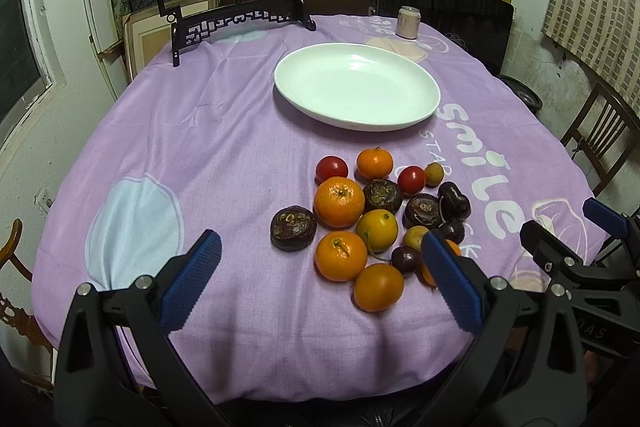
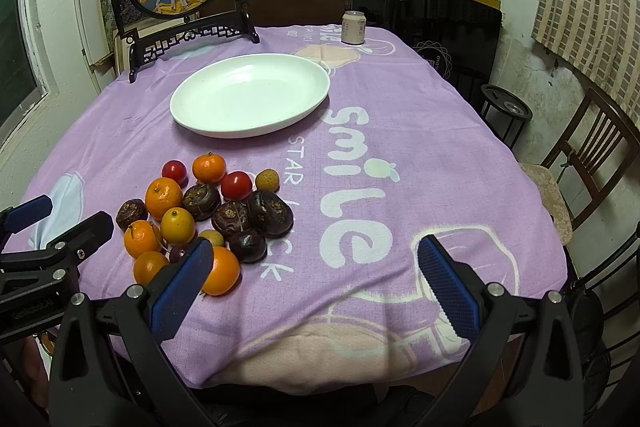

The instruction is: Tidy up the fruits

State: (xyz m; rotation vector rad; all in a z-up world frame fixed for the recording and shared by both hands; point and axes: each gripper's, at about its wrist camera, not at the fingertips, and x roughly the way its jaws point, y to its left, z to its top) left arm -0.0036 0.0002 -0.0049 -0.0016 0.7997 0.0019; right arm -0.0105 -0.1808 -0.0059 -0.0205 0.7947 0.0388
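Both claws wide and empty; fruit pile [image 1: 372, 223] sits just ahead-right of left gripper [image 1: 320, 281], ahead-left of right gripper [image 2: 316, 287].

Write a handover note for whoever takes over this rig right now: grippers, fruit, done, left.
Left gripper: open, holding nothing, low over the near table edge.
Right gripper: open, holding nothing, beside the pile.
Fruit pile: oranges, two red tomatoes, dark water chestnuts and small yellow fruits, all loose on the purple tablecloth.
White plate: bare, behind the pile.
Done: nothing.
Left: every fruit; presumably they go onto the plate.
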